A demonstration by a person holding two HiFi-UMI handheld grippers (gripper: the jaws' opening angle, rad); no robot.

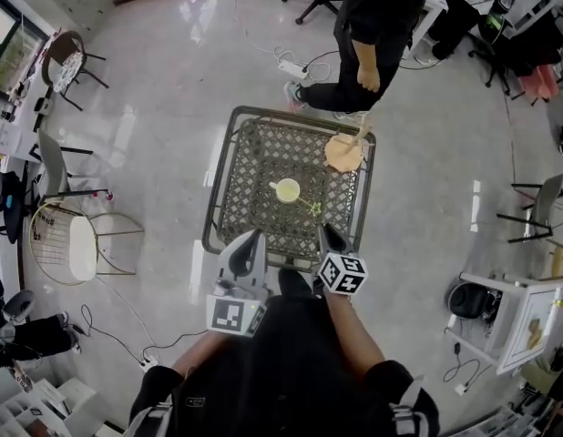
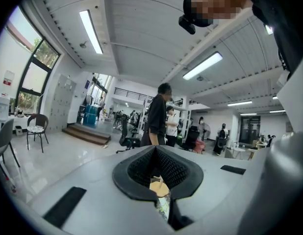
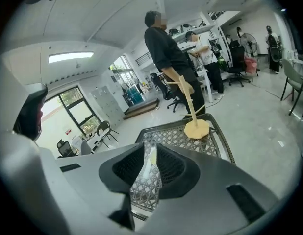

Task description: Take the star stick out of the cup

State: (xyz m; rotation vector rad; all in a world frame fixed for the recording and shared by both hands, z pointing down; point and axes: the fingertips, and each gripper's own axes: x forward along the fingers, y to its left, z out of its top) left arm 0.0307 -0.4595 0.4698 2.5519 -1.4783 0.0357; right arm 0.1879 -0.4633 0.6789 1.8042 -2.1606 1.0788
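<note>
On the mesh table [image 1: 223, 173] stands a pale yellow cup [image 1: 287, 190]. The star stick [image 1: 309, 206] leans out of it toward me, its greenish star end low on the right. My right gripper [image 1: 325, 231] hovers at the table's near edge, a little short of the star. Its jaws are parted by a narrow gap, and in the right gripper view [image 3: 152, 154] the cup [image 3: 151, 155] shows through that gap. My left gripper [image 1: 255, 238] is to the left at the same edge. In the left gripper view [image 2: 156, 150] its pads meet at the tips with nothing held.
A tan wooden stand [image 1: 343, 151] [image 3: 196, 129] sits at the table's far right corner. A person in black [image 1: 373, 25] stands just beyond the table. A wire chair [image 1: 81, 244] is on the floor at the left and a white cart [image 1: 518, 317] at the right.
</note>
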